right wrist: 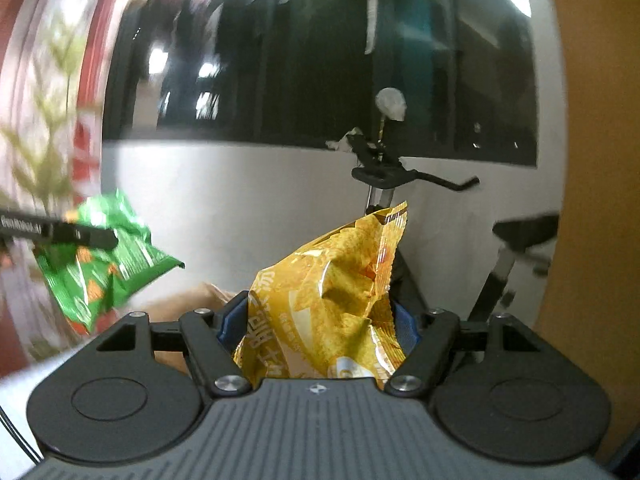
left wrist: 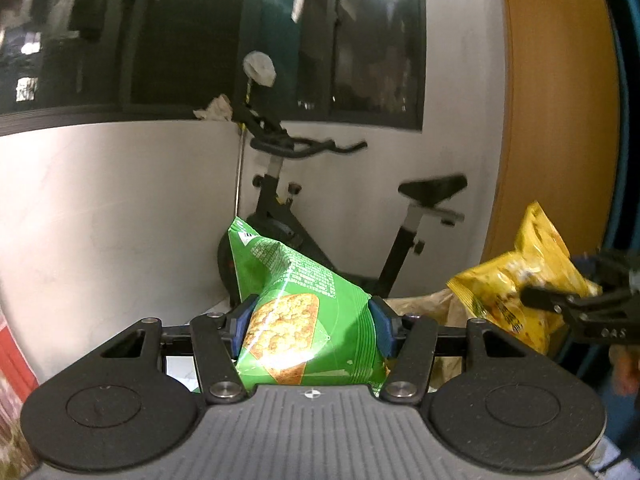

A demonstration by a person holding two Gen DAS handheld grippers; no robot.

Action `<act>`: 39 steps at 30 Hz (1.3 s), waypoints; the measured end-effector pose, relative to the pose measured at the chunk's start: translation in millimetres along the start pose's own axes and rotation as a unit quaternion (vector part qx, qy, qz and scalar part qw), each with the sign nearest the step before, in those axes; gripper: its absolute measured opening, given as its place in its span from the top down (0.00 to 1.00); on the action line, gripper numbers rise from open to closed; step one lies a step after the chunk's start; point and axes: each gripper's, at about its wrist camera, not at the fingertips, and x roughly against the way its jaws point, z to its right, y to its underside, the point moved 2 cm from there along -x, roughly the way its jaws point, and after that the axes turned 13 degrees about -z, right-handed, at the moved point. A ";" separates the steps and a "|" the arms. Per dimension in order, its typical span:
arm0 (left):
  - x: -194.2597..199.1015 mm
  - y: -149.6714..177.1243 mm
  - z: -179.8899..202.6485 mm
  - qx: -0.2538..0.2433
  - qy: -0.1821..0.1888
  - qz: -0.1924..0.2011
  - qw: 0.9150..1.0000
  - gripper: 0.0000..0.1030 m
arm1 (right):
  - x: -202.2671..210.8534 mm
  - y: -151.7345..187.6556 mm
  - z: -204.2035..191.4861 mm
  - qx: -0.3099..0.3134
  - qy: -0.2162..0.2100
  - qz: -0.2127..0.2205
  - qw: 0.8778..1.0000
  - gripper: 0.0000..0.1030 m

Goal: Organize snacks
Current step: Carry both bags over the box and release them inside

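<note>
Green bag (left wrist: 304, 316), yellow bag (right wrist: 332, 304) (both gripped)

Two snack bags are in view: one green bag (left wrist: 304, 312) printed with a cracker picture, and one yellow bag (right wrist: 332, 308) of chips. Each bag appears in both views, the green one (right wrist: 104, 256) at the left of the right wrist view and the yellow one (left wrist: 520, 276) at the right of the left wrist view, so the count remains two. There are two tongs, the left tongs (left wrist: 312, 322) and the right tongs (right wrist: 320, 320), one bag pinched in each. One exercise bike (left wrist: 280, 208) stands by the wall, with one saddle and one handlebar. One crumpled brown paper bag (left wrist: 424, 304) lies low behind the snacks.
</note>
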 end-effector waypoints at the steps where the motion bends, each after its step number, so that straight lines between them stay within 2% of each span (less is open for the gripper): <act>1: -10.7 -1.5 1.7 -0.001 -0.005 -0.005 1.000 0.41 | -10.4 -2.8 0.9 0.014 0.005 -0.010 1.000 0.29; 6: -47.0 0.8 3.4 -0.003 -0.007 -0.037 0.999 0.41 | -47.6 -0.5 -2.5 0.032 0.008 -0.034 0.999 0.29; 10: -71.3 -1.3 2.5 -0.017 -0.025 -0.052 0.998 0.41 | -68.6 7.4 -14.7 0.007 -0.024 -0.040 0.999 0.29; 17: -90.9 4.3 -3.6 -0.011 -0.035 -0.072 0.997 0.40 | -102.2 13.3 -30.2 -0.055 -0.057 -0.067 0.995 0.28; 18: -92.1 5.5 -4.7 -0.008 -0.037 -0.075 0.997 0.38 | -106.1 13.4 -30.8 -0.058 -0.056 -0.074 0.994 0.26; 19: -94.2 7.8 -7.1 0.000 -0.037 -0.079 0.996 0.31 | -109.2 13.6 -31.2 -0.058 -0.056 -0.080 0.994 0.25; 21: -96.8 9.0 -10.8 0.020 -0.026 -0.081 0.996 0.24 | -110.8 14.5 -30.6 -0.061 -0.057 -0.088 0.993 0.21; 23: -96.1 12.4 -13.5 0.028 -0.013 -0.082 0.996 0.25 | -110.1 15.6 -27.9 -0.065 -0.059 -0.093 0.992 0.21; 30: -74.5 14.2 -13.5 0.023 -0.017 -0.073 0.997 0.25 | -86.7 11.8 -20.8 -0.084 -0.075 -0.068 0.991 0.21; 31: -69.6 13.6 -14.2 0.025 -0.017 -0.069 0.997 0.25 | -83.8 10.6 -20.5 -0.084 -0.080 -0.065 0.991 0.21; 32: -65.3 13.5 -14.4 0.025 -0.018 -0.066 0.997 0.25 | -81.8 9.4 -21.0 -0.083 -0.082 -0.064 0.991 0.26; 33: -60.8 13.3 -14.7 0.025 -0.018 -0.062 0.998 0.25 | -80.1 8.6 -21.9 -0.082 -0.082 -0.067 0.991 0.36; 34: -57.8 12.9 -14.8 0.024 -0.018 -0.060 0.998 0.25 | -78.7 8.4 -22.6 -0.080 -0.082 -0.071 0.991 0.39; 36: -50.7 14.2 -15.6 0.023 -0.018 -0.057 0.998 0.25 | -76.6 9.2 -25.1 -0.080 -0.081 -0.078 0.990 0.44; 39: -43.8 18.1 -15.4 0.023 -0.019 -0.056 0.998 0.25 | -74.1 12.0 -27.7 -0.087 -0.049 -0.087 0.991 0.45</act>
